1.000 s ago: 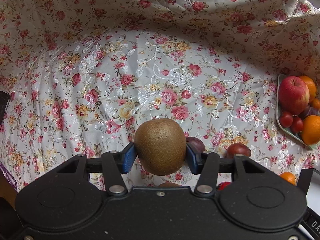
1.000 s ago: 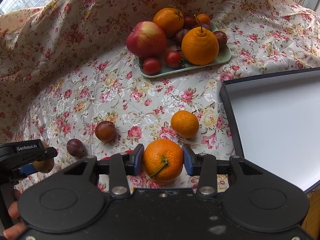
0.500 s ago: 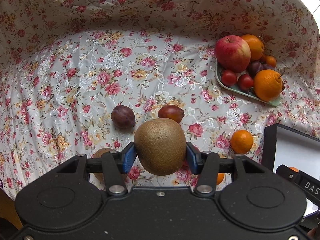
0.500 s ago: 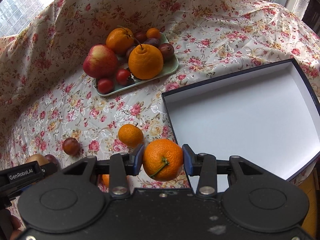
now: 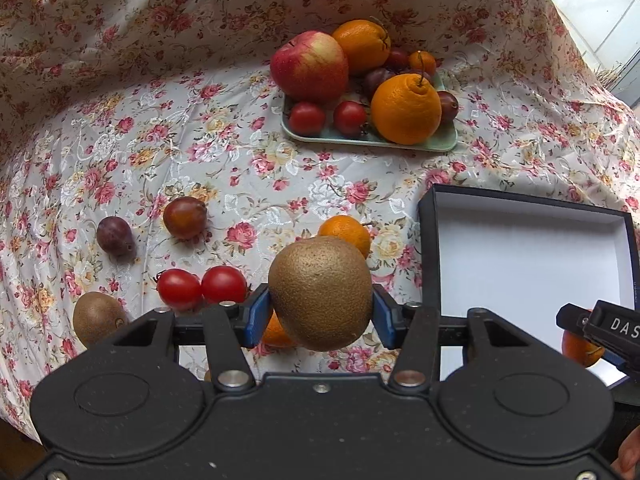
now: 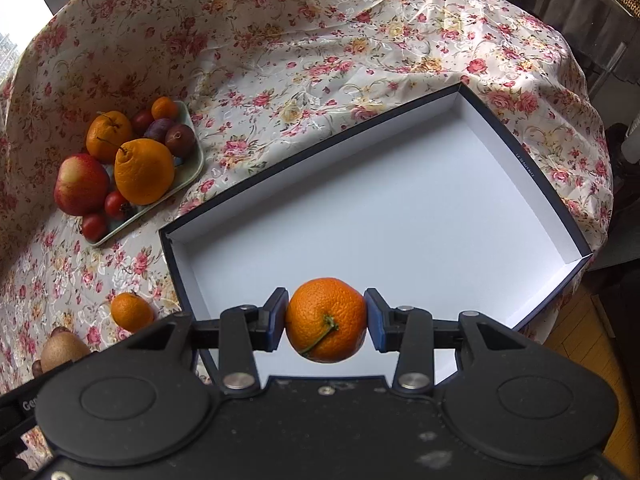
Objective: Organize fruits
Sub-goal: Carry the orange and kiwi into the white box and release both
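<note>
My left gripper [image 5: 320, 314] is shut on a brown kiwi [image 5: 320, 292], held above the floral cloth just left of the empty black box [image 5: 524, 252]. My right gripper [image 6: 326, 320] is shut on a small orange [image 6: 326, 320] and holds it over the box's white inside [image 6: 380, 208], near its front edge. The right gripper with its orange also shows at the right edge of the left wrist view [image 5: 582, 346]. Loose on the cloth lie a second kiwi [image 5: 98, 316], two red tomatoes [image 5: 200, 288], two plums [image 5: 184, 216] and a small orange [image 5: 346, 232].
A pale green tray [image 5: 436, 144] at the back holds an apple [image 5: 310, 66], oranges, tomatoes and plums; it also shows in the right wrist view [image 6: 188, 168]. Another orange [image 5: 276, 332] lies partly hidden under my left gripper. The table edge drops off to the right of the box.
Both grippers have swung right with their fruits. The right one moved from over the cloth to over the box. The left one now faces the tray and box.
</note>
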`<state>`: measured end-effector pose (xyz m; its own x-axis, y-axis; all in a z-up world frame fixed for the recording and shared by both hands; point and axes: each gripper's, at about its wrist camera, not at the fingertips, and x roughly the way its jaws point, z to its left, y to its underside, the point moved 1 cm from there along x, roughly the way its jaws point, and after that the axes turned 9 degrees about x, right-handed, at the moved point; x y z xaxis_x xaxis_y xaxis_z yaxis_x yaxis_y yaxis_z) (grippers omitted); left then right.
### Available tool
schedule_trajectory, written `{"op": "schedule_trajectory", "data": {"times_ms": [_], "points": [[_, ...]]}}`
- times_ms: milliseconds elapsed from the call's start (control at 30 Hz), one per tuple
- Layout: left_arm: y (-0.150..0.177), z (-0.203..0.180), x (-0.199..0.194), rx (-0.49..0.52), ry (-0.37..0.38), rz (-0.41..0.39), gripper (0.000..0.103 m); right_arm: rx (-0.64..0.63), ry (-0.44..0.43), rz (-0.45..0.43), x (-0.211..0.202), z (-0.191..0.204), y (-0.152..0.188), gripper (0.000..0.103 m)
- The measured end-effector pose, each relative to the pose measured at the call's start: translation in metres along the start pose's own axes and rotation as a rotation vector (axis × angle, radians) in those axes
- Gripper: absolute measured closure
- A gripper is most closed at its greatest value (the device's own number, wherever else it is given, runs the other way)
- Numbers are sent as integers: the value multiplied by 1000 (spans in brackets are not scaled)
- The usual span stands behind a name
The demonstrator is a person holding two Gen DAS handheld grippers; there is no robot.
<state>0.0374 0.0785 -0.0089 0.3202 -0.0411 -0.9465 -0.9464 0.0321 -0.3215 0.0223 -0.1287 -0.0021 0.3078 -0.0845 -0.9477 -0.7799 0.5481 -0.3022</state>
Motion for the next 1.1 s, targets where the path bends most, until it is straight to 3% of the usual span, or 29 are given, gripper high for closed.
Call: {"op": "schedule_trajectory", "data": {"times_ms": [433,633,1100], "points": [[0,-85,5,112,96,8,45,134,110,-16,20,-72,-29,60],[1,-108,12,148,87,14,45,184,122,-26,25,-99,-40,60],[4,-132,24,195,74,34,45,236,109,-33,24,-120,-48,60]]}}
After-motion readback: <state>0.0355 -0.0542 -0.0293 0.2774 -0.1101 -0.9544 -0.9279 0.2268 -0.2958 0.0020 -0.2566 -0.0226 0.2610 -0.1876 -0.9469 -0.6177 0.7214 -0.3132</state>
